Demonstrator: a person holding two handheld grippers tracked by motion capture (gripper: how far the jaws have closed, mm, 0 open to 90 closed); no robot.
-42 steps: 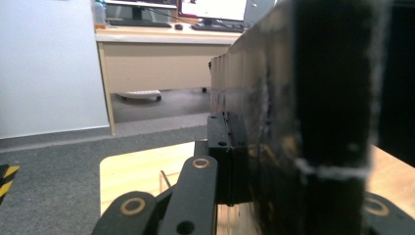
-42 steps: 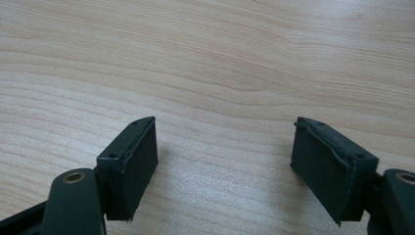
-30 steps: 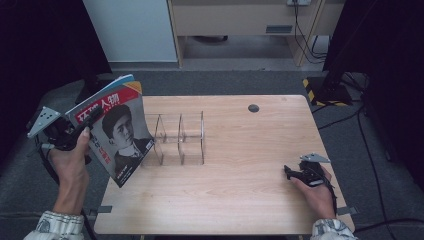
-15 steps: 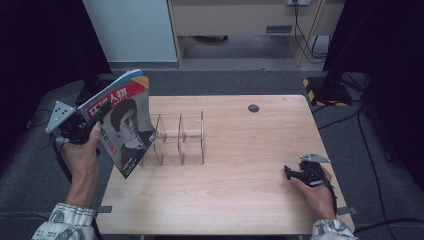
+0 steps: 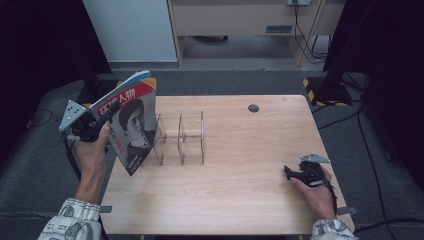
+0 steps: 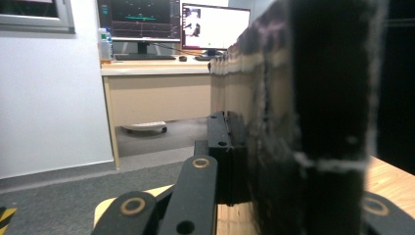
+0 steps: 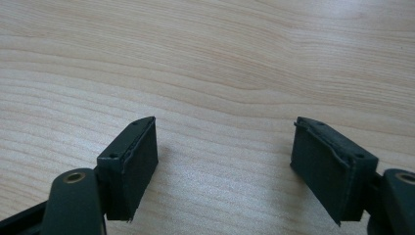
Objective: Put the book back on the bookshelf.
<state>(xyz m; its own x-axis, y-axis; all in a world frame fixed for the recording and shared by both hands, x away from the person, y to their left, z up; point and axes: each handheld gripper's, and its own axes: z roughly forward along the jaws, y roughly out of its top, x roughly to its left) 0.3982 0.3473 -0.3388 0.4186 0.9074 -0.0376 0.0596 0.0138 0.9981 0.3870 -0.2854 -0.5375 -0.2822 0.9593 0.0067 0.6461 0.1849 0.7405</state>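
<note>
The left tool (image 5: pixel 107 114), a black two-jaw device with a grey three-cornered plate on top, is held in the person's left hand (image 5: pixel 92 145) off the left edge of the light wooden bench (image 5: pixel 240 190), and its jaws are clamped on the edge of a thick magazine with a red title band and a black-and-white portrait on its cover (image 5: pixel 131 125). The magazine stands out from that tool toward the bench, tilted, its lower corner hanging just above the bench's left edge; in the left gripper view its page edges (image 6: pixel 274 112) rise directly against the near black jaw, blurred by closeness. Just beyond the magazine, on the side away from the left tool, a clear acrylic rack with upright dividers (image 5: pixel 181 137) stands on the bench; whether the magazine touches it cannot be told. The right tool (image 5: pixel 295 172), held in the right hand (image 5: pixel 317 192), sits low near the bench's right front corner, well apart from the rack. In the right gripper view its two black pads (image 7: pixel 129 161) stand wide apart with bare wood grain between them.
</note>
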